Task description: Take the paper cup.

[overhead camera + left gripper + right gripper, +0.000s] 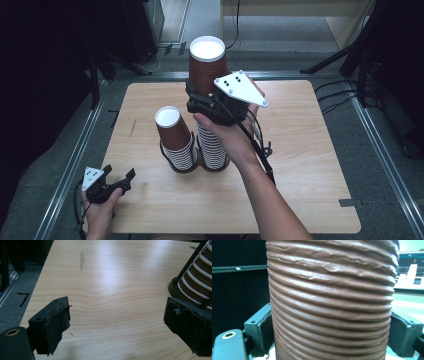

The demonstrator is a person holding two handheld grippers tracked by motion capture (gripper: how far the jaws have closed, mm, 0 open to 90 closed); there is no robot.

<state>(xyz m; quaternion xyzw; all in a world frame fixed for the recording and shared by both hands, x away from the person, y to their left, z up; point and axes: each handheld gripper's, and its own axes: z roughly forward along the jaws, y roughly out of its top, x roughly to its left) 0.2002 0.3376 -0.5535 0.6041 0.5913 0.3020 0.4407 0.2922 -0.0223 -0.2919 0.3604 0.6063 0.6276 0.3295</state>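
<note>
Right tongs (196, 102) around ribbed brown cup (207, 62)

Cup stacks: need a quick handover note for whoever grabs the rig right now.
Right gripper: jaws shut on the brown ribbed cup, held above the right stack.
Left gripper: jaws open, holding nothing, at the near left of the table.
Left stack stands touching the right stack, mid-table.
Done: the top cup is gripped and appears lifted off the right stack.
Left: probably move that cup to the left stack, then release; destination is a guess.
</note>
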